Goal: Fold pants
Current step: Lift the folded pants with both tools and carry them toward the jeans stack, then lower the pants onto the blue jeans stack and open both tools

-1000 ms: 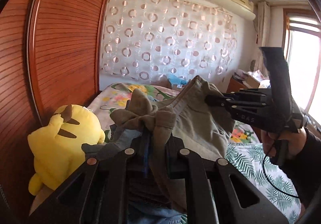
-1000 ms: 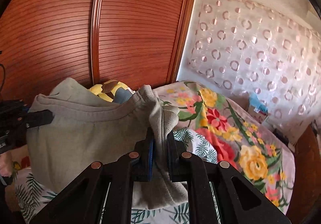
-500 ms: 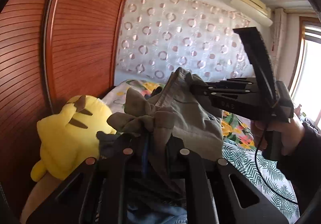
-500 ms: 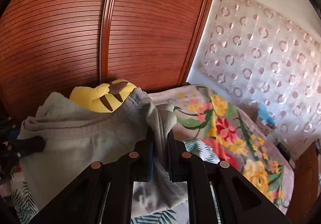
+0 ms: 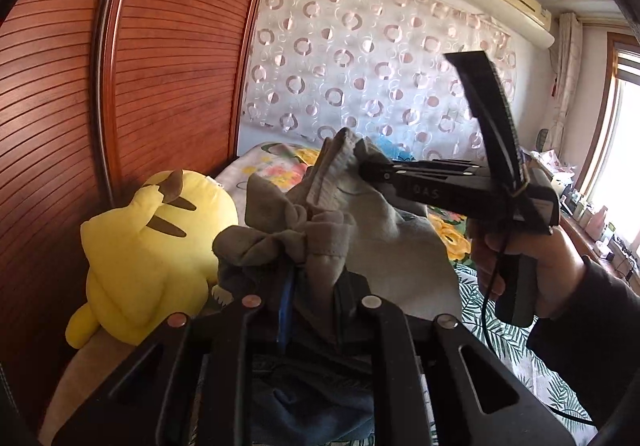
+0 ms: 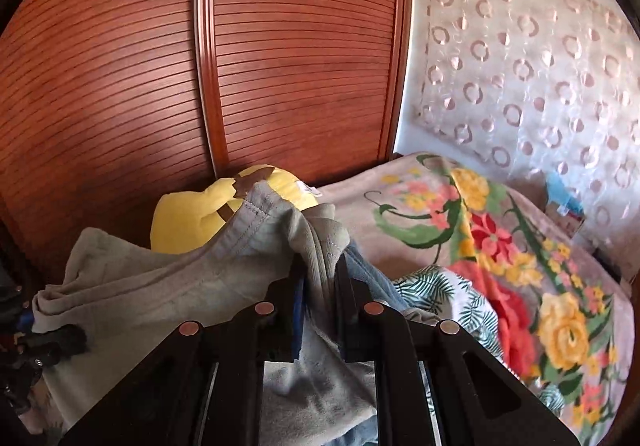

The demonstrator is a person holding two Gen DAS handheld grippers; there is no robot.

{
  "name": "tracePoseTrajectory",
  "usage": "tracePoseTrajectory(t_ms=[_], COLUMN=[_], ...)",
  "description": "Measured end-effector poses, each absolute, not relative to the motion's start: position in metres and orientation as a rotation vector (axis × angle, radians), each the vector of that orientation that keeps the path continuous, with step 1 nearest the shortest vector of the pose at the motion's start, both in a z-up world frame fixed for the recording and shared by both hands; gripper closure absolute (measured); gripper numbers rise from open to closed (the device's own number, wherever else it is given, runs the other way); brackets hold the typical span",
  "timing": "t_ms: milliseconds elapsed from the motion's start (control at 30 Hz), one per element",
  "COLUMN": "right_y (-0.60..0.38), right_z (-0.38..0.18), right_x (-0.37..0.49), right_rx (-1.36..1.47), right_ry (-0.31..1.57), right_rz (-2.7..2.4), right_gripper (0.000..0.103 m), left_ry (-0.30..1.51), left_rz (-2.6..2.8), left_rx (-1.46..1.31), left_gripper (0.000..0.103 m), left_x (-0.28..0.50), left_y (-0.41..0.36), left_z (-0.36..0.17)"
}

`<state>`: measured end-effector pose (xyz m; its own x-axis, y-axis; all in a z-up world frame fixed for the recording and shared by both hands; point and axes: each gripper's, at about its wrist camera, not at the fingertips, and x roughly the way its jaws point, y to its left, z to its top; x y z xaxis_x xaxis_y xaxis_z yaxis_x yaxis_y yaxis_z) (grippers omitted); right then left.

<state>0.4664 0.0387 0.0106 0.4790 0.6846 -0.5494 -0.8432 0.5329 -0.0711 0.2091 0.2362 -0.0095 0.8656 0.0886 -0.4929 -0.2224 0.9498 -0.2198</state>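
Observation:
Grey-green pants (image 5: 380, 230) hang bunched between my two grippers above the bed. In the left wrist view my left gripper (image 5: 316, 286) pinches a crumpled wad of the fabric, and its jaws are opening with the cloth still between them. My right gripper (image 5: 366, 170) bites the stitched waistband edge close behind, held by a hand (image 5: 552, 266). The right wrist view shows the right gripper (image 6: 320, 278) with a fold of the pants (image 6: 160, 286) between its fingers, its jaws also opening. The left gripper (image 6: 76, 338) grips the cloth at the far left edge.
A yellow plush toy (image 5: 152, 254) sits against the slatted wooden wardrobe door (image 5: 160, 66) at the left. Blue denim (image 5: 312, 406) lies under the grippers. The bed carries a floral blanket (image 6: 500, 246) and a leaf-print sheet (image 5: 500, 346). A patterned curtain (image 5: 380, 66) covers the far wall.
The right gripper has come closer to the left one, so the pants between them bunch up more. Both jaws show a slightly wider gap around the cloth.

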Motion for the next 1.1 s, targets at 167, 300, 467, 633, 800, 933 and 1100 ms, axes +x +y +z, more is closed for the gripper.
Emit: tracePoseTrajectory(t_ms=[167,300,467,633,800,933,1100], right_y=[0.025,0.008,-0.012,-0.008,-0.007,0.003,0.02], right_z=[0.025,0.033,0.029,0.012,0.005,0.001,-0.016], right_x=[0.464,0.455,0.439,0.431,0.449,0.468,0.479], right_rx=[-0.336,-0.284,-0.224,-0.265,-0.278,-0.295,-0.282], right_ry=[0.478,0.443,0.446,0.495,0.52,0.541,0.579], right_rz=[0.942,0.919,0.981,1.016,0.975,0.928,0.912], right_gripper=[0.073,0.07,0.07,0.07,0.07,0.07,0.07], left_ry=[0.504,0.492,0.481,0.521,0.603,0.643,0.657], left_rz=[0.161,0.169,0.145,0.113,0.19,0.214,0.206], left_rx=[-0.259,-0.221,-0.174,-0.141,-0.128,-0.146,-0.157], left_gripper=[0.065,0.058,0.055,0.023,0.023,0.023,0.023], left_x=[0.205,0.203,0.206,0.223,0.238,0.242,0.244], left_y=[0.239,0.237,0.23,0.223,0.24,0.254,0.252], left_z=[-0.003,0.006,0.02,0.014,-0.013,-0.03,-0.039])
